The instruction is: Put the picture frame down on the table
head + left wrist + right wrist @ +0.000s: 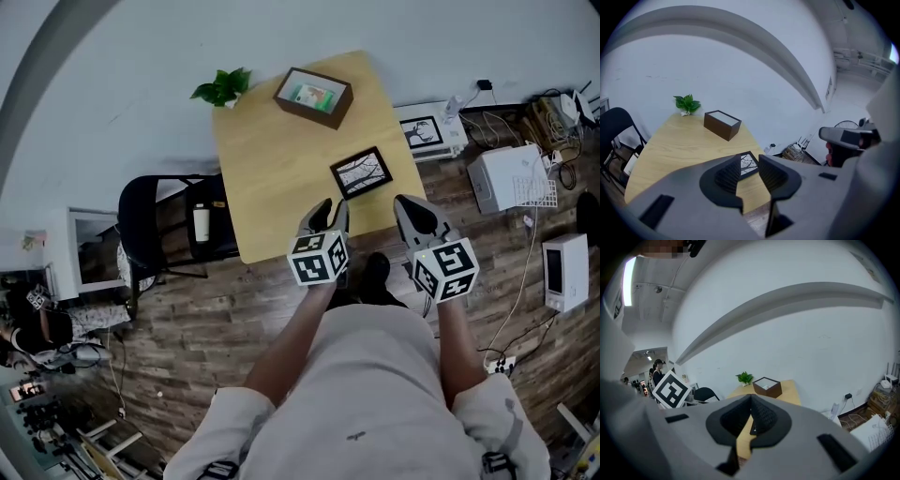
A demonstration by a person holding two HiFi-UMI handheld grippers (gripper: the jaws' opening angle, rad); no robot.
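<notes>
Head camera looks steeply down on the worktop (272, 178); both handheld cameras look across it from its near edge, sharing the brown box (722, 124) and plant (687, 103).

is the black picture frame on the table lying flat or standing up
Lying flat: the picture frame rests face up on the table, near the edge closest to the person.

We stood on a dark plank floor (206, 319) facing a plain white wall (122, 75), across which a grey beam (740, 42) ran in a long curve. A pale wooden table (272, 187) stood near that wall. A black chair (155, 220) sat just beside the table's left edge. Off its right edge we saw white boxy units (506, 178) and a power strip (497, 363) on the floor. A bright strip light (629, 282) glowed overhead in a side hall.
</notes>
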